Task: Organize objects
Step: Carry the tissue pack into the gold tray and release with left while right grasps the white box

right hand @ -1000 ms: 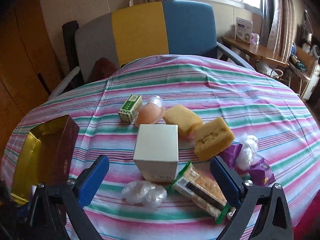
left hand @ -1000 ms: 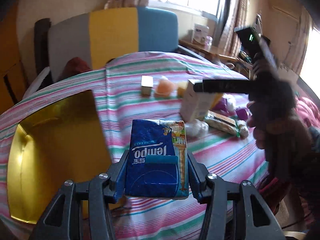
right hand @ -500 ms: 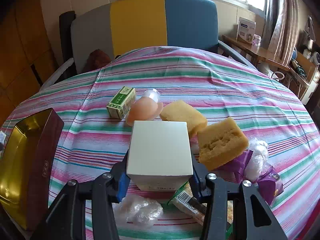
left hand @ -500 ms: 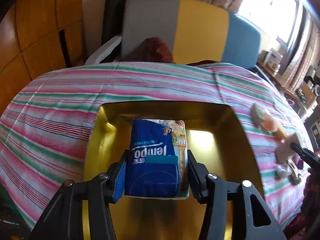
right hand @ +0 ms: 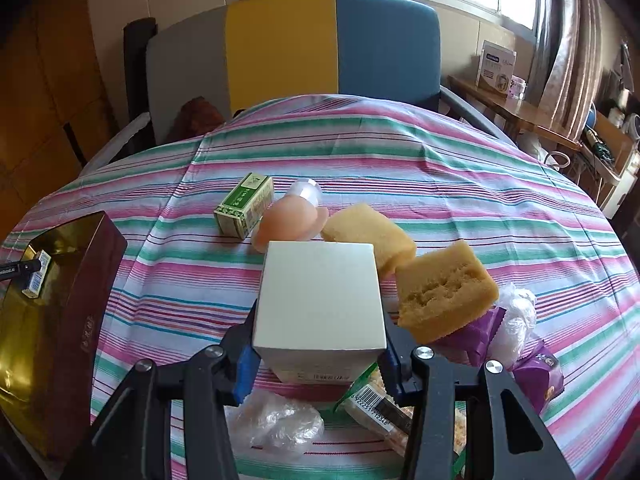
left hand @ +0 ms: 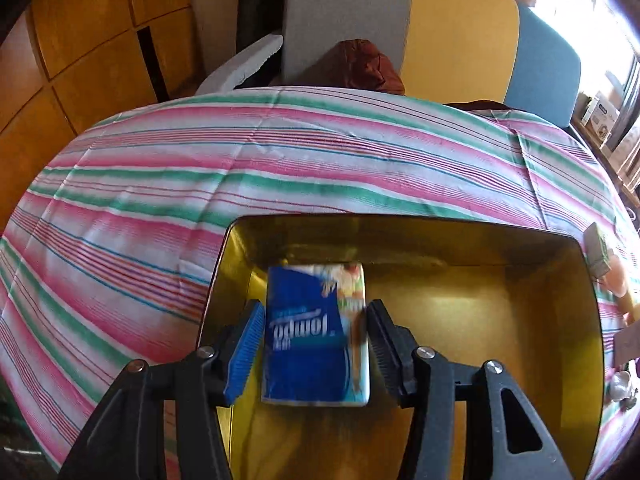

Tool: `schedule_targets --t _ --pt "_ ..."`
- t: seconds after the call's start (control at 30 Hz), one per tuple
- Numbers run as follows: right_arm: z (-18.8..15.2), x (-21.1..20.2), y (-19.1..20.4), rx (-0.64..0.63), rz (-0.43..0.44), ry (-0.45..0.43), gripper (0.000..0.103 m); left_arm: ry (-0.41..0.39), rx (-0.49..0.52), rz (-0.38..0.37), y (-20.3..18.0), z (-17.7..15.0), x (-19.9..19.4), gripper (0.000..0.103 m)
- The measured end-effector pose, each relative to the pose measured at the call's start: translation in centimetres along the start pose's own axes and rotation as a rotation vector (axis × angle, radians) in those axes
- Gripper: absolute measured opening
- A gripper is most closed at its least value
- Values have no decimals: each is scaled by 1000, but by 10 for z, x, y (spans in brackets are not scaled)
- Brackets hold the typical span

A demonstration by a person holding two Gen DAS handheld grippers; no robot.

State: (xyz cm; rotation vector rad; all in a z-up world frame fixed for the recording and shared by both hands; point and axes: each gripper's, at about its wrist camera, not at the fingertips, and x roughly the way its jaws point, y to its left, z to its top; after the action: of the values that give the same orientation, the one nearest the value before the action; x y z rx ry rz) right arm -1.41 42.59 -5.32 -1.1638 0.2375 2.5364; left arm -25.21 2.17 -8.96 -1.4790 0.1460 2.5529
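Note:
A blue Tempo tissue pack [left hand: 316, 332] sits between the pads of my left gripper [left hand: 316, 306], low inside the open gold tin [left hand: 500, 280]. The pack looks blurred and both pads lie against its sides. In the right wrist view the same tin [right hand: 24, 340] stands at the table's left edge, and the pack [right hand: 38, 276] shows small above it. My right gripper [right hand: 320, 332] is shut on an upright white box [right hand: 320, 292], one pad pressing on each side. The box stands on the striped cloth among the other items.
Around the white box lie a green carton [right hand: 245, 210], a peach-coloured soft item [right hand: 288, 224], two yellow sponges [right hand: 370, 240] [right hand: 444, 294], purple packets [right hand: 536, 372], a clear plastic wad [right hand: 280, 424] and a wrapped cracker bar [right hand: 376, 404]. A grey, yellow and blue chair [right hand: 332, 48] stands behind the round table.
My left gripper carried the tissue pack from above the cloth to the tin and down into it. My right gripper's wide-open jaws closed on the white box and have held still since.

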Motion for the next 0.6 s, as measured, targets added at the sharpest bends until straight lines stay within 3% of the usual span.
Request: schedule_targets --t 0.3,0.6 --pt "-1 0 1 -2 -10 -1 50 -81 4 46 1 -2 -15 54" --pt "-5 3 4 -13 -27 1 50 -275 -38 105 -9 -36 -97 54"
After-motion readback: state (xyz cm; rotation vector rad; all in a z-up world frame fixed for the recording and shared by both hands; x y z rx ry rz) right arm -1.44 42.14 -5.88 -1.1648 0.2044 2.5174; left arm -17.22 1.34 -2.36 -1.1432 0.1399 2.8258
